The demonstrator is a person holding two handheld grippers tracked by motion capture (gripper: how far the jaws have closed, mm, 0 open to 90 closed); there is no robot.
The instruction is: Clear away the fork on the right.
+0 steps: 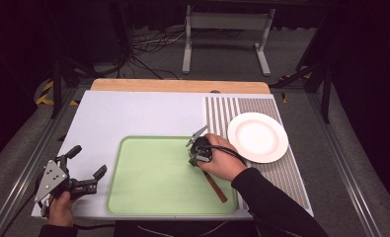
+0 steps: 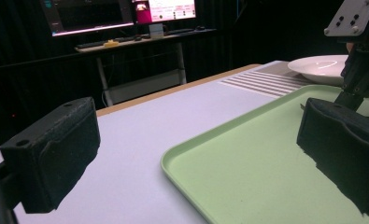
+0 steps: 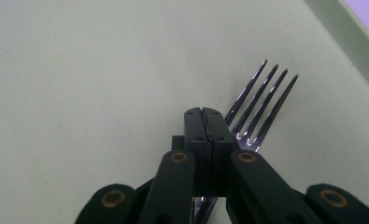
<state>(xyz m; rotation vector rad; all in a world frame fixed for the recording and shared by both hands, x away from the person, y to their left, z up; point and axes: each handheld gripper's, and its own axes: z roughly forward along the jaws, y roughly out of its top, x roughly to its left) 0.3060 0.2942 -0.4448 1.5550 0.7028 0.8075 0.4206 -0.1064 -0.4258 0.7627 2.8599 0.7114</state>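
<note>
White plate [image 1: 257, 137] on striped mat [image 1: 281, 168], green tray [image 1: 158, 197] alongside, monitors [image 2: 126, 11] behind

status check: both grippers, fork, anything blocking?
Left gripper open, idle at the green tray's left edge. Right gripper shut on fork, over the tray near its right side. White plate just right of it, nothing between.
</note>
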